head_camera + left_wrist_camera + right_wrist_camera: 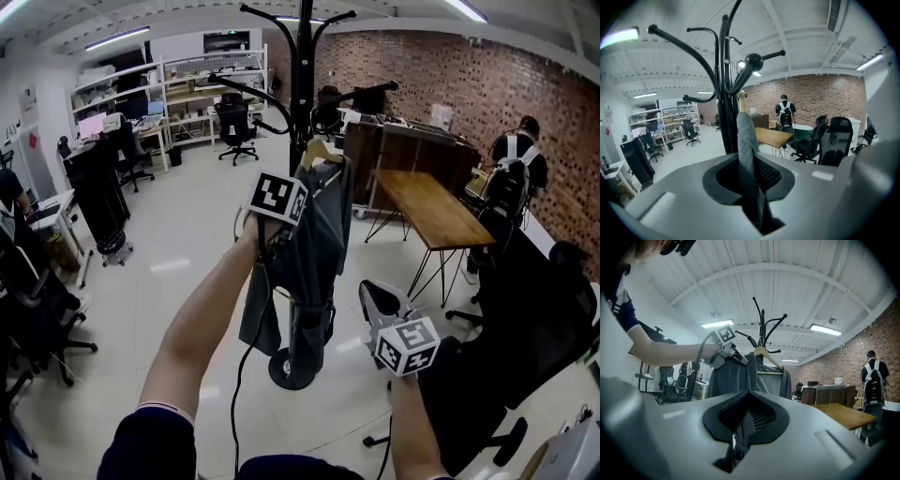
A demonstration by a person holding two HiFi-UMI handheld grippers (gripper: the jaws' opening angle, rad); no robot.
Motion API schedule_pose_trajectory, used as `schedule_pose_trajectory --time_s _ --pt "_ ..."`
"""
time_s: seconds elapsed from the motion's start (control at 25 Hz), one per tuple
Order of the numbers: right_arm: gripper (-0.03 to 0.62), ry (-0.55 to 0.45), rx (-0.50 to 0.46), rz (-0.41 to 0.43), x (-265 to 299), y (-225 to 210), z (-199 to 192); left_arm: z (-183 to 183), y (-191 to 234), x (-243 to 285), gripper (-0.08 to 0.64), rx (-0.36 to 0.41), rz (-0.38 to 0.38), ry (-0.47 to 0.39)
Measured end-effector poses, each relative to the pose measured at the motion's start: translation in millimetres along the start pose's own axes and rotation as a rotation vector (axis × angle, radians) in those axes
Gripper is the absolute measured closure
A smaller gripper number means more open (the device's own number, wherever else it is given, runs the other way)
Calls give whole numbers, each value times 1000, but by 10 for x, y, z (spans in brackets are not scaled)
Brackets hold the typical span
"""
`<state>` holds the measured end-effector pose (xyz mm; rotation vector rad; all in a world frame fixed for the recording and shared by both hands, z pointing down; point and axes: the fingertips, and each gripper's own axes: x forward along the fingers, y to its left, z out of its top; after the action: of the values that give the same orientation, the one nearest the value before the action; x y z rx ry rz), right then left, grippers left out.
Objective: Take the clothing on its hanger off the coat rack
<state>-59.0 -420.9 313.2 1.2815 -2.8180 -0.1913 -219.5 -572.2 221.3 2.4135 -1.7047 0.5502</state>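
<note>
Garment (317, 258) hangs on hanger (322, 150) on rack (304, 66), long axis 12 to 6. Left claw (279, 236) pinched narrow on garment's shoulder fabric, hanger at 1 o'clock above it. Right claw (377, 302) closed, empty, at 5 o'clock, well apart. Left nearer; lift likely toward 12.

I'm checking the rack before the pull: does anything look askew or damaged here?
Nothing looks damaged or fallen. The grey garment hangs on its wooden hanger on the coat rack. The only irregularity is a fold of its fabric pinched between the jaws of the left gripper.
</note>
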Motion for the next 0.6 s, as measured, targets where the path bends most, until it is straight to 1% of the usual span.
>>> schedule_pose_trajectory --time_s 0.16,0.32,0.52,0.6 --pt "591 -14 -4 2 -40 27 63 138 -48 -160 499 35 6 -22" --pt "591 -22 -5 -11 -128 10 98 160 -188 -330 499 67 -15 -45" --pt "591 -23 -10 -26 -260 67 111 116 -408 -500 499 109 -50 -67" --pt "591 -16 -9 -36 -327 97 89 57 -502 -562 499 140 -65 -74"
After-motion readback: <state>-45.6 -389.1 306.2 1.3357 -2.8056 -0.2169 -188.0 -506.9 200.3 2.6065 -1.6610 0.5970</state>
